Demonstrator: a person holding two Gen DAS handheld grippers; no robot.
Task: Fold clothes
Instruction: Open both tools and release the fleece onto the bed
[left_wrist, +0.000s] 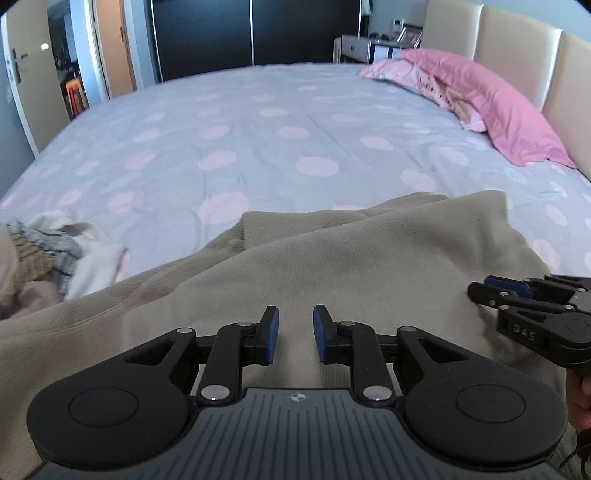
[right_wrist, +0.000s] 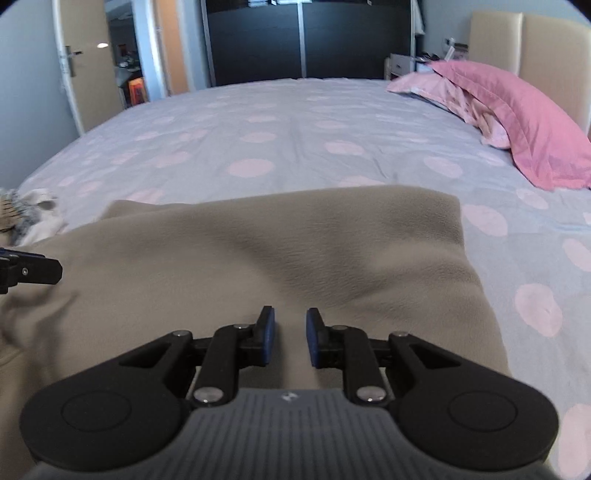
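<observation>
A: Bed (left_wrist: 258, 122) first, since it fills both views: grey cover with pale pink spots, pink pillows (left_wrist: 491, 107) stacked at the headboard on the right.

B: And the thing to be folded?

A: The beige fleece garment (left_wrist: 332, 258) lies on the near side of the bed, directly under and ahead of both tools. It spreads mostly side to side across the views, so I judge its long axis runs crosswise to the way the grippers point. One squared corner lies at the far right, and an edge runs leftward from it.

B: Which hand is nearer that corner?

A: The right one, I would say. In the right wrist view the corner sits ahead and a little right of the right gripper (right_wrist: 290, 334). The left gripper (left_wrist: 295, 334) hangs over the middle of the cloth, with the left end of the fleece trailing past it.

B: Are they holding anything?

A: No. Each has its blue pads a small gap apart with bare fleece showing between them, nothing pinched.

B: Any containers?

A: None that I can see. A small heap of other clothes (left_wrist: 55, 254), white and checked, sits on the bed just beside the fleece on the left.
</observation>
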